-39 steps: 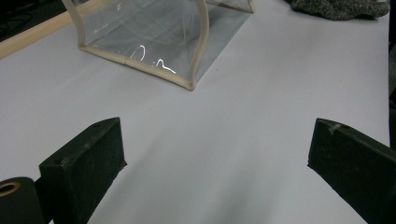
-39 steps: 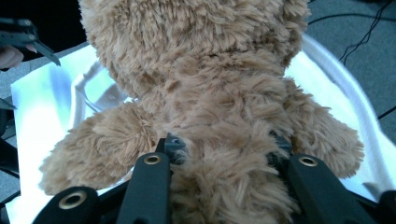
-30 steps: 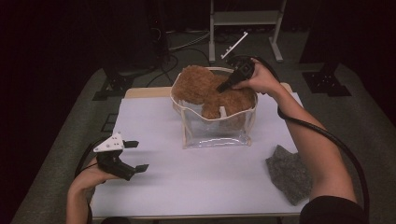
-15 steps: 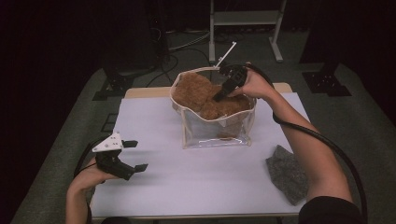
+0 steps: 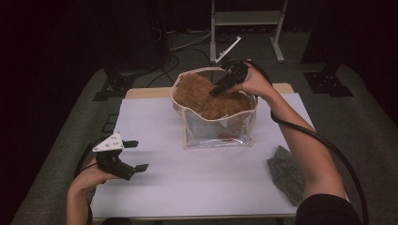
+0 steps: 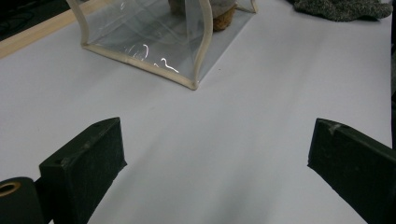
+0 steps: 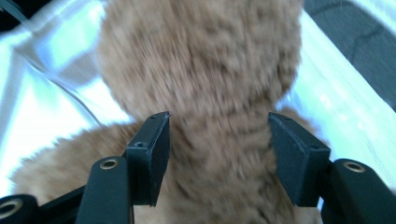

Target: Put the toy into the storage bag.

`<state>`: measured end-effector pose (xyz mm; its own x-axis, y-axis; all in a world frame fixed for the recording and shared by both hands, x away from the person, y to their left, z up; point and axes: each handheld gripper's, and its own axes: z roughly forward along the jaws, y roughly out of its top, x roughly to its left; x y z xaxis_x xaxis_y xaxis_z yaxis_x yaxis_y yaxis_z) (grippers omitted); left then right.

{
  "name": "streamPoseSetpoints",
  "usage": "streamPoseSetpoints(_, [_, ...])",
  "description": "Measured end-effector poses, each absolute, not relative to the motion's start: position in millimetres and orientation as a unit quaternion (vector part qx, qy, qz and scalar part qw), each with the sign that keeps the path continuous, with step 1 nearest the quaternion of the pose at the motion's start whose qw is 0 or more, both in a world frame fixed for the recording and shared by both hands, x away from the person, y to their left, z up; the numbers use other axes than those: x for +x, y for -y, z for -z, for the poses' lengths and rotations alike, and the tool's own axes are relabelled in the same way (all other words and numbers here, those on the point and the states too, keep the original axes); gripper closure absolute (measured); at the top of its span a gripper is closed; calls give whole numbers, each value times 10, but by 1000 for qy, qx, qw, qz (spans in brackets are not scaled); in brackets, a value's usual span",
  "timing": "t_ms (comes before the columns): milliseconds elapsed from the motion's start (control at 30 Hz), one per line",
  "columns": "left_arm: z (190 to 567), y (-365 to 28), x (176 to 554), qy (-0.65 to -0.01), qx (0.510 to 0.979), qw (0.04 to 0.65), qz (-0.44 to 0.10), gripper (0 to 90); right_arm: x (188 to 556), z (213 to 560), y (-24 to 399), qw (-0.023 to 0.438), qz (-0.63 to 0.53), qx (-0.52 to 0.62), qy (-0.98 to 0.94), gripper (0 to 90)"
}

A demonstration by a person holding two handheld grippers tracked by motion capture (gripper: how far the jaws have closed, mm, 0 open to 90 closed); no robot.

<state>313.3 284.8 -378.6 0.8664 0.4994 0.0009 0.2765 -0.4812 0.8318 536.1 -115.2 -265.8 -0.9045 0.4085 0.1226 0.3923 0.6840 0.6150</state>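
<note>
On the white table (image 5: 187, 187) stands a clear bag (image 5: 217, 131) stuffed with a brown plush toy (image 5: 206, 96) — its fur lies between the right gripper (image 7: 217, 158) jaws, which have just been opening. The left gripper (image 5: 127, 157) rests wide open, holding nothing.

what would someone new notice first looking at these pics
The fluffy brown plush toy stuffed into the clear bag at the table's far middle, with the right gripper over it, jaws open after just opening. Then the grey cloth at the near right edge, and the left gripper open at the near left.
</note>
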Motion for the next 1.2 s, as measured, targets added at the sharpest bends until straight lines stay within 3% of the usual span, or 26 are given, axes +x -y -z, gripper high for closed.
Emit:
streamPoseSetpoints(67, [3789, -2847, 3133, -227, 852, 456, -122, 31, 5351, 2668, 1092, 9, -336, 216, -917, 448])
streamPoseSetpoints(133, [3793, -2841, 3127, -227, 853, 455, -120, 31, 5326, 2721, 1027, 19, -322, 208, -923, 589])
streamPoseSetpoints(233, [3788, -2848, 3119, -225, 853, 455, -123, 31, 5331, 2816, 983, 9, -298, 210, -931, 701])
streamPoseSetpoints(467, [3788, -2862, 3114, -226, 852, 455, -124, 31, 5331, 2944, 982, -4, -255, 219, -942, 769])
streamPoseSetpoints(633, [3788, -2848, 3110, -228, 851, 457, -123, 31, 5324, 2961, 1031, -3, -273, 222, -936, 702])
streamPoseSetpoints(967, [3767, -2810, 3111, -220, 854, 453, -128, 31, 5172, 2500, 1412, 20, -362, 232, -903, 485])
streamPoseSetpoints(1200, [3772, -2800, 3114, -220, 854, 454, -128, 31, 4959, 2346, 1749, 20, -398, 235, -886, 425])
